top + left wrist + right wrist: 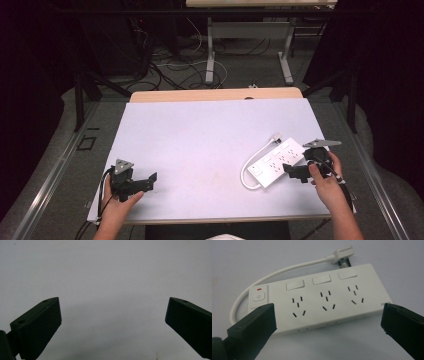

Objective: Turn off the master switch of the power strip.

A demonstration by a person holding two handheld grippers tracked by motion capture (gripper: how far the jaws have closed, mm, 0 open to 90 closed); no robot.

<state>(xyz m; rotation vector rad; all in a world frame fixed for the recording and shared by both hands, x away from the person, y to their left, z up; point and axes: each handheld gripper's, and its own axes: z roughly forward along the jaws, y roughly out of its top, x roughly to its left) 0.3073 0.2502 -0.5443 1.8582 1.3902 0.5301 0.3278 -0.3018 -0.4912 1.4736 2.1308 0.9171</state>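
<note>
The right gripper (327,327) hovers wide open and empty just in front of the white plastic three-socket power strip (319,300), which lies near the right edge of the pale table (200,135), its white cord (274,272) looped behind. To grasp it well, I'd straddle the body squarely, clear of the cord. The left gripper (112,322) is also open, holding nothing.

Lab, black curtains (390,75), floor cables (175,70)
</note>
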